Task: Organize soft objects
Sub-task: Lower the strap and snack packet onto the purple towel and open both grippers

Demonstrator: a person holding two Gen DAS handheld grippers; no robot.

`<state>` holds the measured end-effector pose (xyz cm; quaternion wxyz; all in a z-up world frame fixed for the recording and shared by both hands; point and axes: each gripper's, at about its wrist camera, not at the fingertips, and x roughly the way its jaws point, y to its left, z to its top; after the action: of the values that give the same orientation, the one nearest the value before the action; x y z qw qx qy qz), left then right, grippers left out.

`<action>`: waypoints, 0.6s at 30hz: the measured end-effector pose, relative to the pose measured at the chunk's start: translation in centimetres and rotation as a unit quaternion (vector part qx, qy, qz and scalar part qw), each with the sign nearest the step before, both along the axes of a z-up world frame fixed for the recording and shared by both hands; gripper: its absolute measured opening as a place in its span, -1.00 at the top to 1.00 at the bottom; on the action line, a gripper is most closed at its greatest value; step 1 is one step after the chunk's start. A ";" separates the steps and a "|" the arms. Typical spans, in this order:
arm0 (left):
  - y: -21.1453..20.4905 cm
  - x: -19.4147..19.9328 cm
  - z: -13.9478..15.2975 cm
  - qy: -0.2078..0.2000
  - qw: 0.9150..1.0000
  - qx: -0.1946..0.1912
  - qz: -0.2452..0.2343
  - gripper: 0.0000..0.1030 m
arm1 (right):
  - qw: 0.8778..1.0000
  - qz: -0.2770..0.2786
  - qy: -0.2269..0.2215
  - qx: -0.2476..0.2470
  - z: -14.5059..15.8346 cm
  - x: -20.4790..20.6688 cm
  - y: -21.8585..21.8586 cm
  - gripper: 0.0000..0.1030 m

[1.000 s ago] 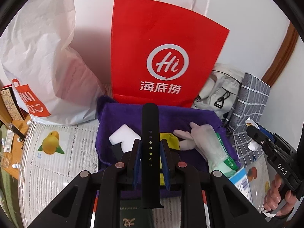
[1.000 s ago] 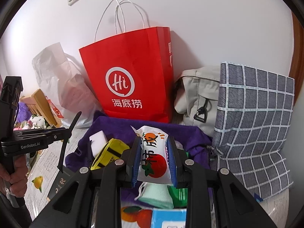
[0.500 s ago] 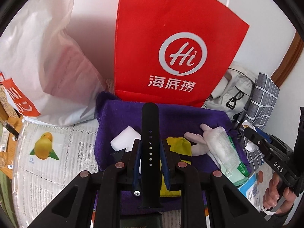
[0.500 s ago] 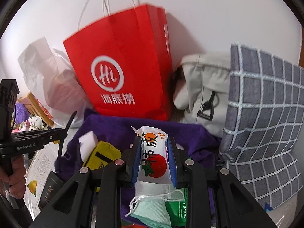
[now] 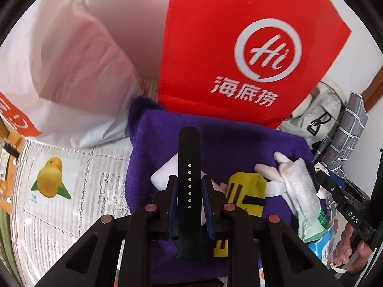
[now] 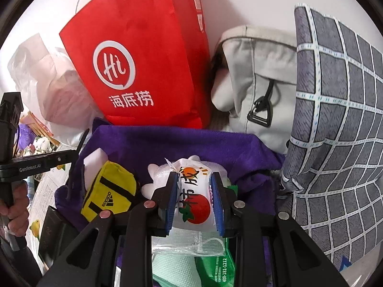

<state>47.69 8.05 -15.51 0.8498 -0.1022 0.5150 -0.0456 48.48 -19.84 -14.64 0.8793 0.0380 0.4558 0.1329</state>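
Carrying step, I judge: the left gripper (image 5: 189, 191) is closed on a black perforated rubber strap (image 5: 189, 167) and the right gripper (image 6: 195, 198) is closed on a white persimmon-printed snack packet (image 6: 195, 196), both over the purple plush cloth (image 5: 239, 143). Next, each needs lowering before release.

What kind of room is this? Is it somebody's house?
Probably a home, on a cluttered tabletop against a white wall. A red paper shopping bag, a beige backpack and a grey checked cushion stand behind a purple towel.
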 end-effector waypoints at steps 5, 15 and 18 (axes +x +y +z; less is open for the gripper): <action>0.0 0.1 -0.6 0.009 1.000 0.003 -0.003 0.66 | 1.000 0.003 0.022 0.008 -1.0 0.4 0.0 0.45; 0.0 0.4 -1.1 0.020 1.000 0.005 -0.003 0.66 | 0.999 0.017 0.037 0.008 -2.0 0.6 0.7 0.26; -0.1 0.4 -0.9 0.020 1.000 0.004 -0.003 0.66 | 0.999 0.023 0.031 0.003 -1.7 0.5 0.9 0.13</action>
<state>48.12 8.00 -16.43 0.8399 -0.0983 0.5320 -0.0438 48.94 -18.90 -16.35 0.8611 0.0342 0.4834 0.1535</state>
